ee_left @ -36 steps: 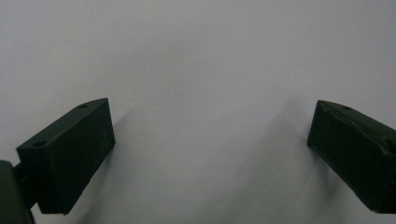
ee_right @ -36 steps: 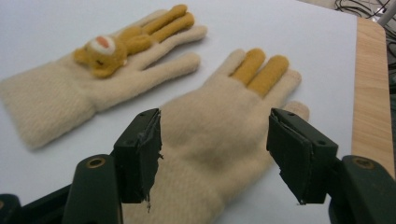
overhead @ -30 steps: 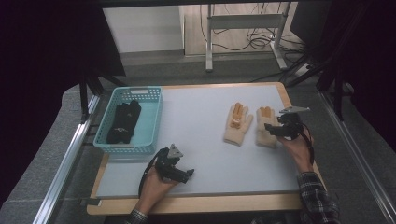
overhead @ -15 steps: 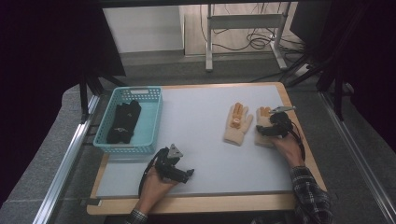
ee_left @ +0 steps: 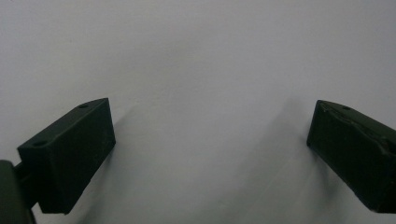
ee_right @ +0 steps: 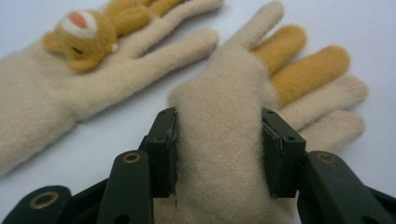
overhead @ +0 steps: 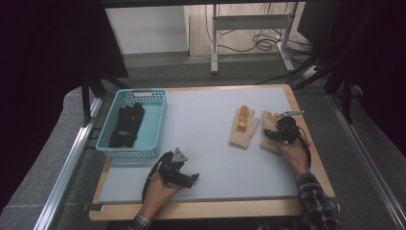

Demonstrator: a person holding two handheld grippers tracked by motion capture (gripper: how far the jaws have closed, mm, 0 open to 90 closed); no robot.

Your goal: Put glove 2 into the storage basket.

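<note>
Item: right-hand glove (ee_right: 219,135), cream knit with orange-tipped digits, lying flat on the pale surface (overhead: 201,124) at the right of the high view, just beside its twin. The right gripper (ee_right: 219,149) stands over it; its fingers (ee_right: 166,149) have just been closing and now press both flanks of the glove's body, the knit bunched up between them.

Item: second glove (overhead: 242,127), left of the first in the high view, bearing a small plush bear; untouched.

Item: left gripper (overhead: 179,172), lower centre of the high view, resting on the surface; fingers (ee_left: 70,154) stand wide, nothing between them.

Item: teal basket (overhead: 153,139), upper left, holding dark gloves (overhead: 127,124).

Handling note (a judgement): the knit is soft and will stretch, so the pinch looks best tightened until both layers are gathered, then lifted straight up and slowly, keeping clear of the twin glove.

Change from the earlier frames: the right gripper has sunk from above the glove onto it; the left one is where it was.
</note>
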